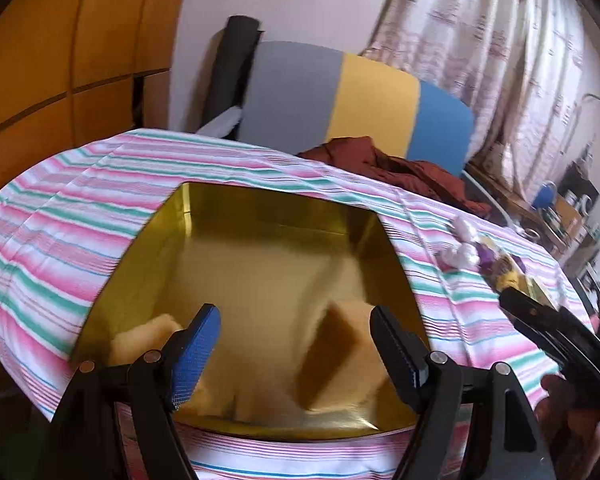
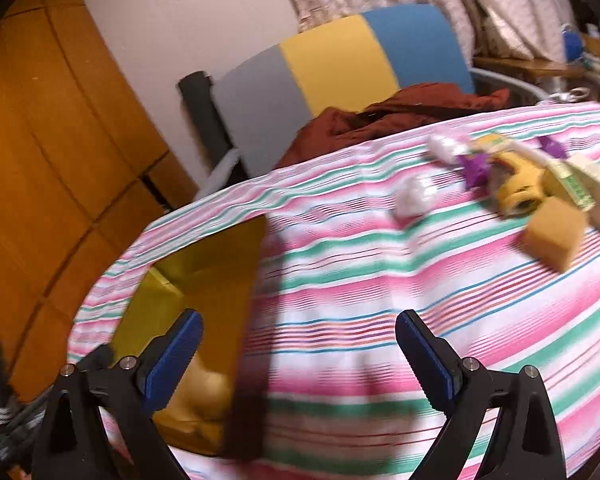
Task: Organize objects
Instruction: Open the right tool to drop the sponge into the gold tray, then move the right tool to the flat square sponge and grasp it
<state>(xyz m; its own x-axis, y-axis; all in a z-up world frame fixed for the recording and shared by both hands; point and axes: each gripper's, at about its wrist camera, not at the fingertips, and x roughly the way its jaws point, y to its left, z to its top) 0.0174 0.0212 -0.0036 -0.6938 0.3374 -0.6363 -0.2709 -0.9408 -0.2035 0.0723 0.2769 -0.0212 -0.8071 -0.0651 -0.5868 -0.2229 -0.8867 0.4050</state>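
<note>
A gold metal tin [image 1: 236,208] sits open on the striped cloth. Inside it lie a tan sponge block [image 1: 332,348] and a pale yellow sponge [image 1: 144,340]. My left gripper [image 1: 296,332] hangs open and empty just above the tin's near side. My right gripper [image 2: 300,344] is open and empty over the cloth, right of the tin [image 2: 204,272]. It also shows in the left wrist view [image 1: 540,320] at the right. Loose items lie at the far right: an orange sponge cube [image 2: 556,236], a yellow tape roll [image 2: 516,192], white balls [image 2: 414,196], purple pieces [image 2: 476,168] and small cartons [image 2: 572,184].
The pink, green and white striped cloth [image 2: 380,280] covers the table. Behind it are a dark red garment [image 1: 400,164], a grey, yellow and blue panel [image 1: 340,96], an orange wooden cabinet [image 1: 60,60] at the left and curtains [image 1: 480,20].
</note>
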